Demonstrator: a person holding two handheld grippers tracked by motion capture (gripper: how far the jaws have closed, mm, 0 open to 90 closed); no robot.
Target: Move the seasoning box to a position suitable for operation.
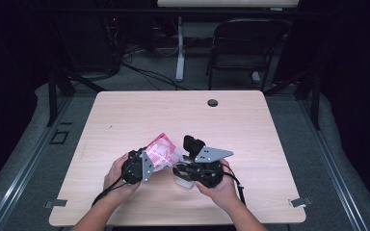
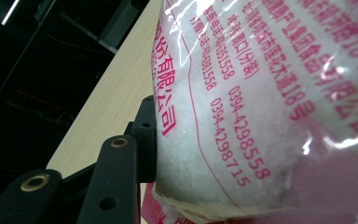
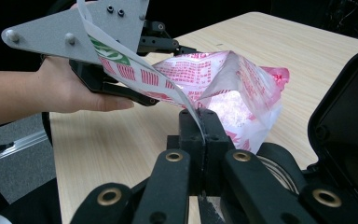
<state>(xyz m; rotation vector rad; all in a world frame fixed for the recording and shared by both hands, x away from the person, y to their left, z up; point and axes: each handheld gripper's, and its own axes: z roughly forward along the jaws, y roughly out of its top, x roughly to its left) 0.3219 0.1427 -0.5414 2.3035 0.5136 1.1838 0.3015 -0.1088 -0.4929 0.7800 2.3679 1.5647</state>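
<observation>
In the left gripper view the bag (image 2: 261,93) runs off the top, right and bottom edges, hiding one jaw. In the high view both grippers cover its lower part and a white object (image 1: 183,182) near the desk's (image 1: 125,115) front edge stays unclear.

On the bag (image 2: 261,93), which takes up the middle and right of your left gripper view, you can read pink print running slantwise: the numbers 0394-4298558 and 0394-4298715, a partial 351558, and 18 within lines of Chinese characters. In your right gripper view the bag (image 3: 223,79) at centre carries more pink print, too small to read.
</observation>
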